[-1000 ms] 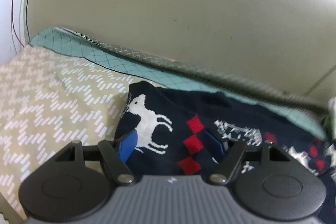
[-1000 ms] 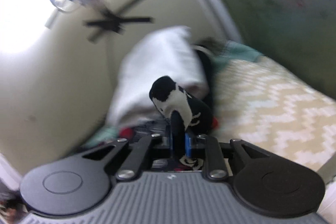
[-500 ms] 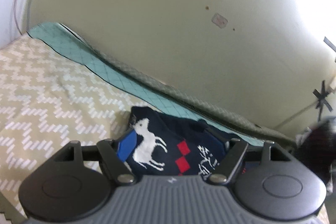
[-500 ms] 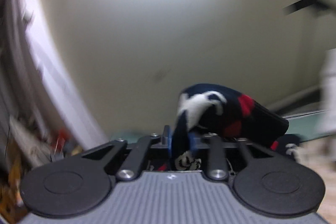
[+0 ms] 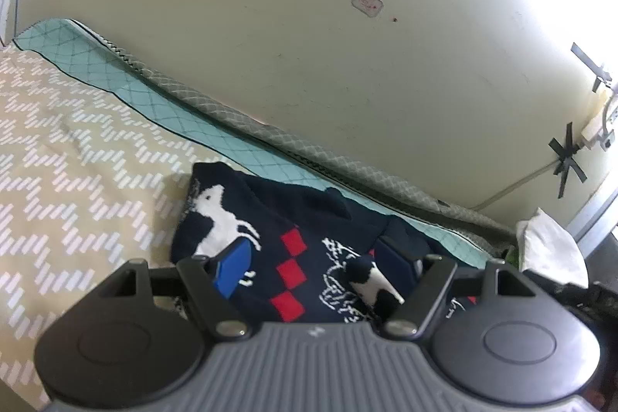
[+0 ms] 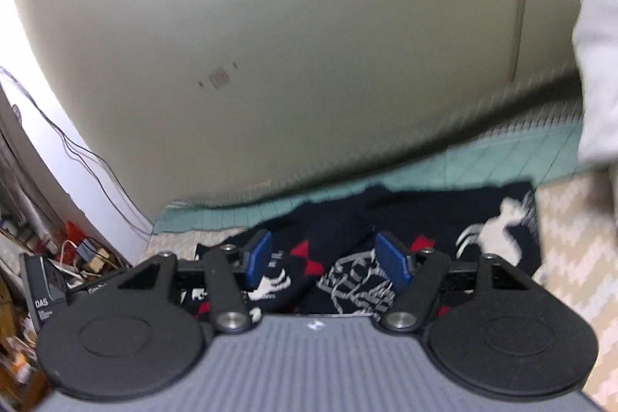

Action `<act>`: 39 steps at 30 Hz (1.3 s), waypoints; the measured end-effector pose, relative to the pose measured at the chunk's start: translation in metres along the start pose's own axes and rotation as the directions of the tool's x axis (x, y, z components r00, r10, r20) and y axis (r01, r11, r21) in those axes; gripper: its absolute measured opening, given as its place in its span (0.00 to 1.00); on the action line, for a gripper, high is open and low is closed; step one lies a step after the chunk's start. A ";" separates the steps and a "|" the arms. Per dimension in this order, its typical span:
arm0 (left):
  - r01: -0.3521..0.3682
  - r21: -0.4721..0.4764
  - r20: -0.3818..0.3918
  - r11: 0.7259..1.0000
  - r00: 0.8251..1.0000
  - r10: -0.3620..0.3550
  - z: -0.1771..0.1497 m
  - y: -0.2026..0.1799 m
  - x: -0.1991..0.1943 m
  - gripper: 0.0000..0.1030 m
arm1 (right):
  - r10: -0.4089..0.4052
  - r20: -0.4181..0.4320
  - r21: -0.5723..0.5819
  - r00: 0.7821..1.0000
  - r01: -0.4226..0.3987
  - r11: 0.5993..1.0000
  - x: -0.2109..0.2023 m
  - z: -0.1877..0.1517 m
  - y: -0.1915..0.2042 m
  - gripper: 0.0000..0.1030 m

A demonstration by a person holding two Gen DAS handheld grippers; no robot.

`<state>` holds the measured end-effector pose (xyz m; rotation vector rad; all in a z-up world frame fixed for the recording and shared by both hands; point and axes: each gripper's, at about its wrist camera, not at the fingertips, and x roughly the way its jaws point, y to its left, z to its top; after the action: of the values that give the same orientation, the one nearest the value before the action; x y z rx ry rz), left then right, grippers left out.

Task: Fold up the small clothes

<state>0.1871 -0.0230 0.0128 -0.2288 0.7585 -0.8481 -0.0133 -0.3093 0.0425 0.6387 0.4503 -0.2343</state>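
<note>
The bed (image 5: 77, 157) wears a beige zigzag-patterned cover, with a teal quilted sheet (image 5: 201, 126) along the wall edge. A navy sweater (image 5: 293, 219) with white horses and red diamonds lies on both, and a white cloth (image 5: 548, 250) lies at one end.

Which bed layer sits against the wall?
The grey diamond-quilted layer, running along the wall; the teal quilt and beige chevron sheet lie nearer.
</note>
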 end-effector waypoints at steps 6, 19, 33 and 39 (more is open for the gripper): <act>0.000 -0.090 0.039 0.996 0.999 0.003 0.015 0.026 -0.014 0.71 | 0.036 -0.146 0.116 0.989 -0.019 0.993 0.068 -0.012 0.001 0.60; 0.011 -0.106 0.015 0.994 1.000 -0.009 0.016 0.033 -0.012 0.73 | 0.343 -0.462 -0.145 0.818 -0.451 0.880 0.080 -0.074 0.105 0.63; -0.083 -0.069 -0.058 0.994 0.995 0.079 0.008 0.038 0.008 0.76 | -0.023 0.092 -0.117 0.996 0.033 0.993 -0.054 -0.033 0.003 0.73; -0.160 0.024 -0.051 0.987 0.986 0.161 0.002 0.030 0.016 0.76 | -0.236 0.047 0.017 0.971 0.235 0.972 -0.050 -0.030 -0.048 0.69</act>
<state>0.2133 -0.0153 -0.0083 -0.1262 0.8064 -0.7103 -0.0833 -0.3246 0.0202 0.5890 0.4786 -0.4772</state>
